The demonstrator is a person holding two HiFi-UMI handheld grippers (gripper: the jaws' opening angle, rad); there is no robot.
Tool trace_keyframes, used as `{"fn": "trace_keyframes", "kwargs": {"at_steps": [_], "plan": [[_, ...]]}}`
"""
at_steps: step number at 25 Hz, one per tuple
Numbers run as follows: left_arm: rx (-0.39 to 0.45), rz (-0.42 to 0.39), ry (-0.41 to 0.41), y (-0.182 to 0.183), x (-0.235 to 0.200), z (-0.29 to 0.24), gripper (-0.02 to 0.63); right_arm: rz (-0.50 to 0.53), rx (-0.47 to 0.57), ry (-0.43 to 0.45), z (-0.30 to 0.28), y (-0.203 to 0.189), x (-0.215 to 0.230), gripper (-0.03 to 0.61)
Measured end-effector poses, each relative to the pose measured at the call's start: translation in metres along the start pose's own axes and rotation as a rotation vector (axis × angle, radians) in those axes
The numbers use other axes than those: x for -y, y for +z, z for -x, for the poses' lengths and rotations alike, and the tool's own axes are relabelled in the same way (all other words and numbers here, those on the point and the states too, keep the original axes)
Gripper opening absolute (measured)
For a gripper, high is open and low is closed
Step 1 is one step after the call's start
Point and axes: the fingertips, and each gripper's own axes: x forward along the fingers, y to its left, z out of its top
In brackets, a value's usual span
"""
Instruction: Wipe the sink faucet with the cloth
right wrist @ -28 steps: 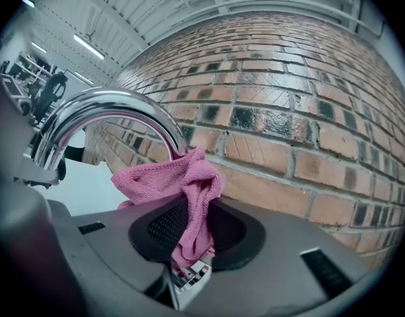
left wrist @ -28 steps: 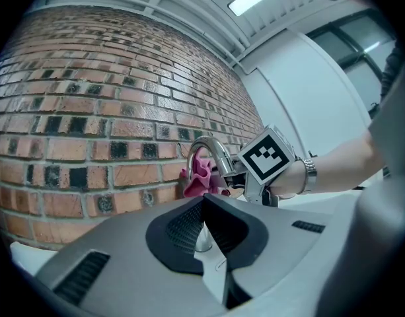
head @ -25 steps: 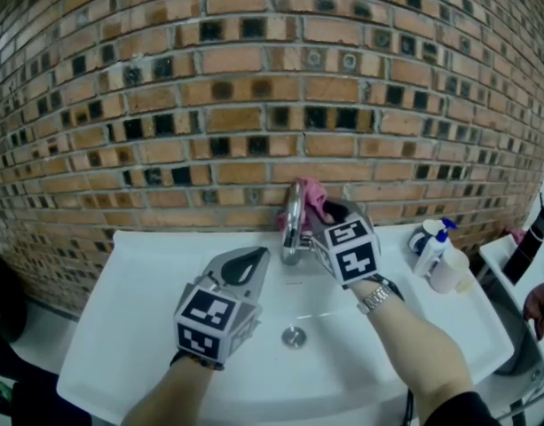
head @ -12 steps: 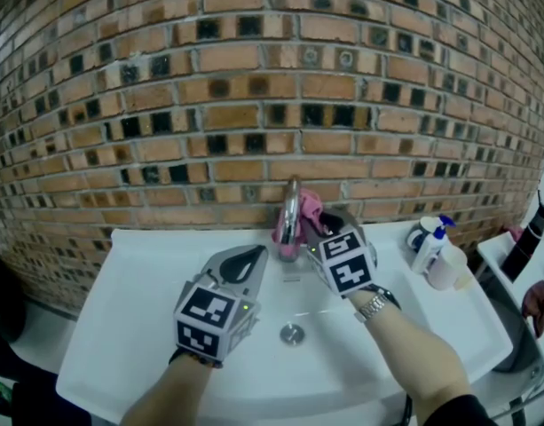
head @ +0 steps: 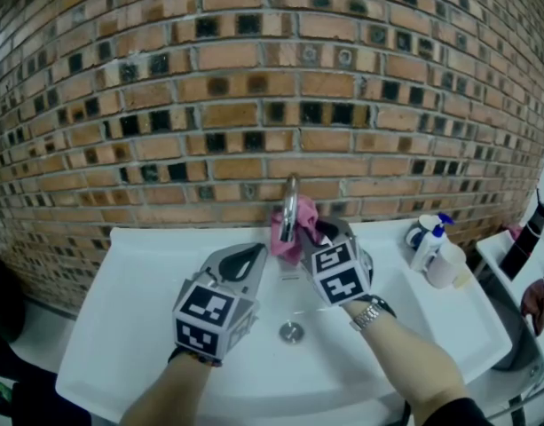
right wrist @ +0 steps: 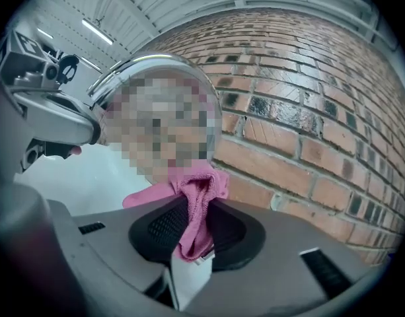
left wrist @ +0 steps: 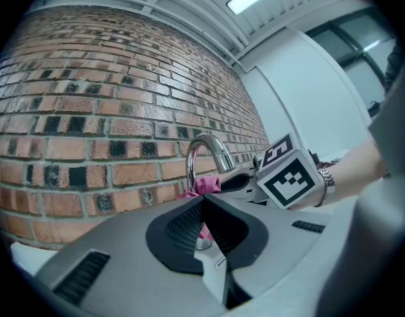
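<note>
Step in hand: I am wiping the faucet (head: 291, 204), with the cloth against the lower part of its stem, just above the sink (head: 138, 273) ledge.
Right gripper (right wrist: 194, 230): its fingers pinch a fold of the pink cloth (head: 289, 231), and the rest of the cloth bunches out ahead of the tips, against the chrome.
Left gripper (left wrist: 203, 207): its fingers are pressed together with nothing between them. It hovers level over the basin, just left of the faucet and apart from it.
Cloth position: wrapped partly round the stem on its right and rear side, between the faucet and the brick wall (head: 254, 78).
Doing it well: I judge the wipe should follow the stem and its curve with the loose bunch leading, so fabric meets the metal, not the fingertips. The pinch must be firm enough that the fold does not slip out.
Risk: the wall is close behind, so I would watch the tips there.
Basin contents: only the drain (head: 292, 331); I see no standing water.
Ledge, right: a pump bottle (head: 431, 245) and a white cup (head: 449, 270); what they hold I cannot tell.
</note>
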Motion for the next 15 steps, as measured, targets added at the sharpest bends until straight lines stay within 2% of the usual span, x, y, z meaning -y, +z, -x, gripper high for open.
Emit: {"fn": "trace_keyframes", "kwargs": {"at_steps": [15], "plan": [[-0.017,-0.001,-0.005,-0.007,0.002,0.000,0.000,-0.006,-0.026,0.018,0.005,-0.022,-0.026,0.087]]}}
